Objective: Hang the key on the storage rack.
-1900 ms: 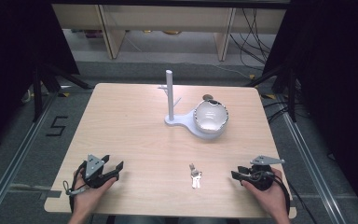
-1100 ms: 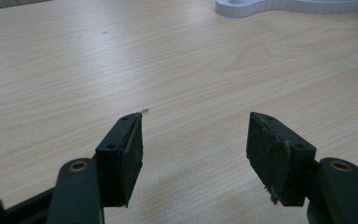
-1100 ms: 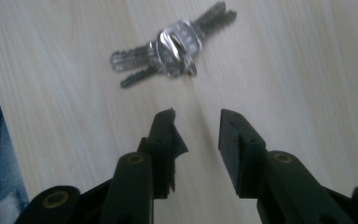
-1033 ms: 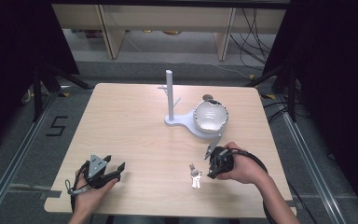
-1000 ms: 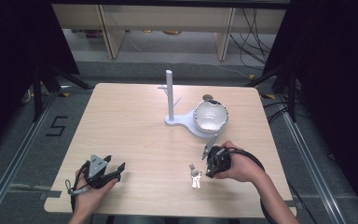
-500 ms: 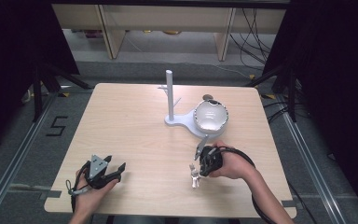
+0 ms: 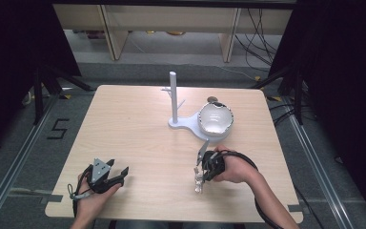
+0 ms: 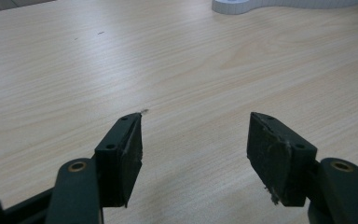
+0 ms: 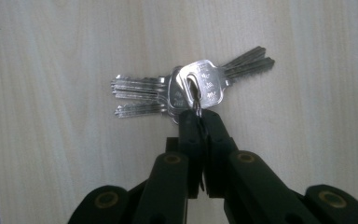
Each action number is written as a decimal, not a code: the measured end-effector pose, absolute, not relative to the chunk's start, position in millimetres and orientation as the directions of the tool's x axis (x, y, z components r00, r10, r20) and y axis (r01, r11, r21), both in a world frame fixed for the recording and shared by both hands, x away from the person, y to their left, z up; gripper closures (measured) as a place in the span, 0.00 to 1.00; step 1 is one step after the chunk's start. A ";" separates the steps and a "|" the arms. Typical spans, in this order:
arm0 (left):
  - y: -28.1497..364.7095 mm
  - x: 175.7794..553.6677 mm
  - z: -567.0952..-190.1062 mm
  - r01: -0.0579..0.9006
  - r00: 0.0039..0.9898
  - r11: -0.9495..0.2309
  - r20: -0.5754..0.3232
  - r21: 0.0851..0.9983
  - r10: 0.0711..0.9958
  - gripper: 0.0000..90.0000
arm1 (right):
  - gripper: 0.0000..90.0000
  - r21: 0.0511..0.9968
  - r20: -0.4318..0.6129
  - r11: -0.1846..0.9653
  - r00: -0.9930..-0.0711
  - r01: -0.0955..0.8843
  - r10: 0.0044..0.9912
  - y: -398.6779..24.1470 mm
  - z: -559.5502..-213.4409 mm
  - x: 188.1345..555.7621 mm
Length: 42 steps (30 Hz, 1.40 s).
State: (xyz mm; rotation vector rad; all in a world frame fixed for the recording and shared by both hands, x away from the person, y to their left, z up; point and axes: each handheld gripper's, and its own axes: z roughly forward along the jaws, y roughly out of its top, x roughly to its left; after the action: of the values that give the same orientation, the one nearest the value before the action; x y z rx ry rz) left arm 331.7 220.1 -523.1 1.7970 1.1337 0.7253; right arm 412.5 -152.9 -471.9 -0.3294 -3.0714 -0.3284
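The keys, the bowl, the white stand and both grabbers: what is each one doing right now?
keys: flat on the table, ring pinched.
right gripper: just closed, shut on the key ring.
left gripper: open, nothing between its jaws.
bowl: upright on the stand's base.
stand: upright, nothing hanging on it.

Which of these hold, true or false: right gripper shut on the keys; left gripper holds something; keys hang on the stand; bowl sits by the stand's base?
1. The right gripper is shut on the bunch of keys: true; its jaws have just been closing on the ring.
2. The left gripper holds something: false, it is open and empty.
3. The keys hang on the white stand: false, they lie on the table.
4. The white bowl sits by the stand's base: true.
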 end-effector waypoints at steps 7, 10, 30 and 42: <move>219.7 331.7 -523.2 0.403 0.418 -0.216 0.031 0.889 0.908 0.40 | 1.00 0.194 0.073 0.958 -0.977 0.213 0.203 -151.6 -469.9 413.7; 219.6 331.7 -523.2 0.403 0.419 -0.218 0.032 0.889 0.907 0.39 | 1.00 0.203 0.079 0.948 -0.969 0.244 0.232 -151.4 -460.9 412.6; 127.5 331.8 -481.2 0.325 0.789 -0.277 -0.098 0.904 0.606 0.41 | 1.00 0.289 0.004 0.918 -0.959 0.273 0.284 -152.1 -398.9 416.4; 49.0 350.0 -480.1 0.298 0.821 -0.301 -0.082 0.906 0.566 0.50 | 1.00 0.350 -0.005 0.890 -0.949 0.293 0.315 -136.7 -376.1 420.5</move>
State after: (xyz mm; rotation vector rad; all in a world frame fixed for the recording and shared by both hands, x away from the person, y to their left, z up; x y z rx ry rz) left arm 350.0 49.0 -480.1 1.9050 0.6486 0.3046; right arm 420.5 -136.7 -376.1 -0.5013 -3.1130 -0.5606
